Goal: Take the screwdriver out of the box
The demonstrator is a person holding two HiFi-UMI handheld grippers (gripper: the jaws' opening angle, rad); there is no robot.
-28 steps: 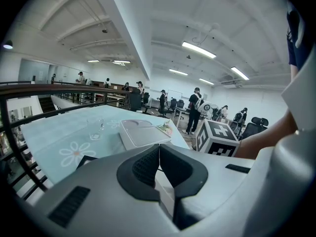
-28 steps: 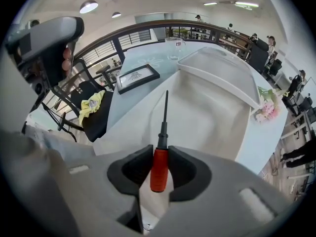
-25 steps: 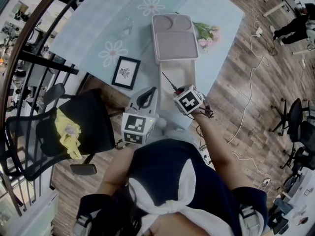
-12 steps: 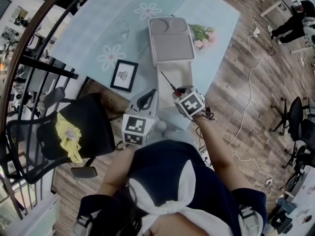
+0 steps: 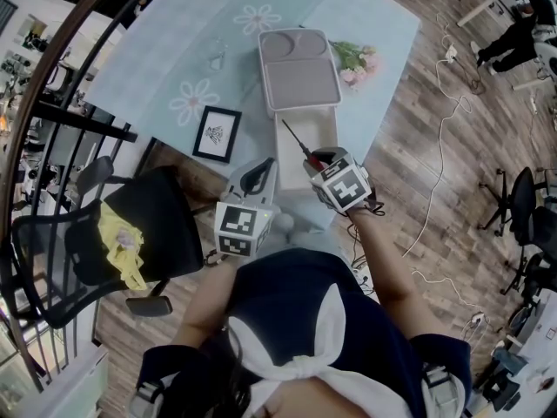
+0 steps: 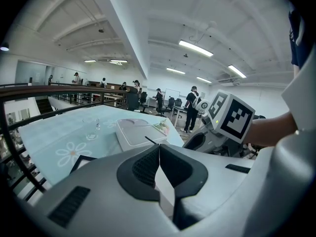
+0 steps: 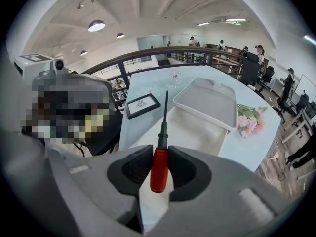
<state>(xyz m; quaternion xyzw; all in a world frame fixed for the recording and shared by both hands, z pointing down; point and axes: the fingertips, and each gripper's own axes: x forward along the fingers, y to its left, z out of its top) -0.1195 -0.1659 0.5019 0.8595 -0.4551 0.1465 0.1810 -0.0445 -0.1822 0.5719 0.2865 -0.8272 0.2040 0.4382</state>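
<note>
Two grippers in hand, one each. My right gripper [image 5: 317, 158] is closed partway on the screwdriver [image 5: 296, 139]. Both pads press on the red handle from either side, and the handle's butt end shows free below them. In the right gripper view the black shaft [image 7: 163, 115] runs straight away from the jaws, tip pointing far.

Position of the screwdriver: in the head view it hangs over the open white box [image 5: 327, 134], with the shaft slanting toward the far left. No part of it appears to touch the box. The box sits at the near right part of the pale blue table [image 5: 165, 59], which has a flower print. Its lid [image 5: 298, 68] is folded back on the far side, lying flat and inner face up. In the right gripper view the box interior [image 7: 195, 130] shows pale, and I cannot make out anything inside it.

My left gripper [image 5: 266, 165] is to the left of the box, near the table's near edge. Its jaws are together with nothing between them, and the left gripper view shows the pads [image 6: 148, 164] meeting along a seam.

Other items on the table:
- A black picture frame [image 5: 216, 132] lies left of the box.
- A clear glass [image 5: 218, 56] stands farther off.
- Pink flowers [image 5: 357, 59] lie just right of the lid.

A black chair [image 5: 139, 220] with something yellow on it stands off the table at the left.
</note>
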